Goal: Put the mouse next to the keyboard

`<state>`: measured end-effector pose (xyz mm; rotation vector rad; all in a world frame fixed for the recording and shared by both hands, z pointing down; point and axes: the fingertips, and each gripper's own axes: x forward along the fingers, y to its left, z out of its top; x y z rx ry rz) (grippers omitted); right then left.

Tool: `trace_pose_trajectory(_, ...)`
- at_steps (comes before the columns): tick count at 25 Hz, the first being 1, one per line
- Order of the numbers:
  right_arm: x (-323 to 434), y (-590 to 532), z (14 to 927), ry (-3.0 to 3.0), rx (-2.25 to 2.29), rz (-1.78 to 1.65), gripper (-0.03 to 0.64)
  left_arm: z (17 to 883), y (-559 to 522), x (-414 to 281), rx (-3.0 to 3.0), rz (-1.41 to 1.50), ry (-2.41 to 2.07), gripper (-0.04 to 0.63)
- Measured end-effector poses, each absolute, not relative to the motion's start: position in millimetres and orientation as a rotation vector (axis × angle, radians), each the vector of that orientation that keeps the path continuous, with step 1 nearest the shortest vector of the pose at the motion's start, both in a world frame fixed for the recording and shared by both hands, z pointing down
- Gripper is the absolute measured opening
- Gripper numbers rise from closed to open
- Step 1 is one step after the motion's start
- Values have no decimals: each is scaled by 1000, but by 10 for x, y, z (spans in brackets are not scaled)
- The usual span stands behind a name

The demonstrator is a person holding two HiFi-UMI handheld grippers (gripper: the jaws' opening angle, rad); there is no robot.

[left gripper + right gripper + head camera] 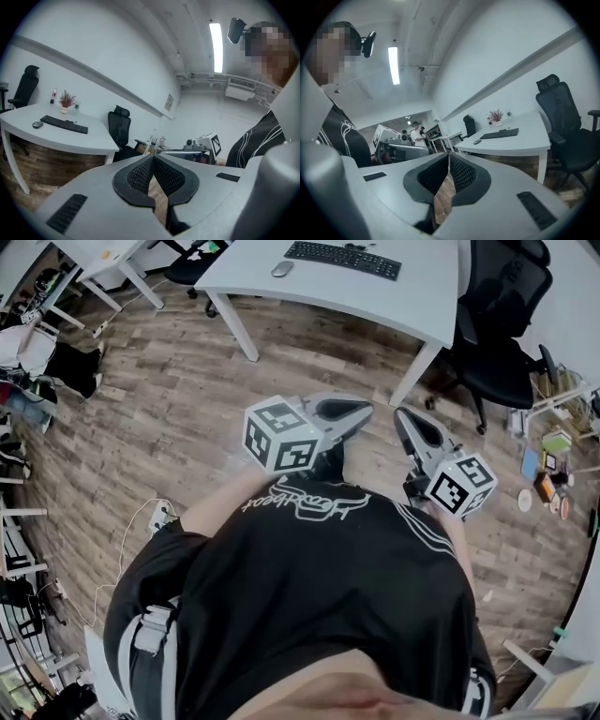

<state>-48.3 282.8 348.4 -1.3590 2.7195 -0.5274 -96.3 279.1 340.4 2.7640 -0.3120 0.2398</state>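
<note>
Left gripper (364, 412) and right gripper (402, 415) both pinched closed, empty. Mouse (281, 269) sits just left of the keyboard (342, 259) on the white desk (412, 298); shirt lettering's (305, 498) unreadable.

The head view looks steeply down over the person (309, 596), with the tabletop (375, 292) far off at the top. Both gripper views look level across the room and share that distant tabletop and keyboard (342, 259).

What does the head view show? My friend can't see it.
A person in a black shirt holds the left gripper and right gripper, both shut and empty, over a wooden floor. Ahead, a white desk carries a keyboard and mouse.
</note>
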Motion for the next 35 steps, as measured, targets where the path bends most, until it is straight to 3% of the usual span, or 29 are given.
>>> trace_pose_trajectory(35, -209, -1775, 3959, 2787, -1328, -861, 14, 3791, -2003, -818, 2638, 253, -478, 8)
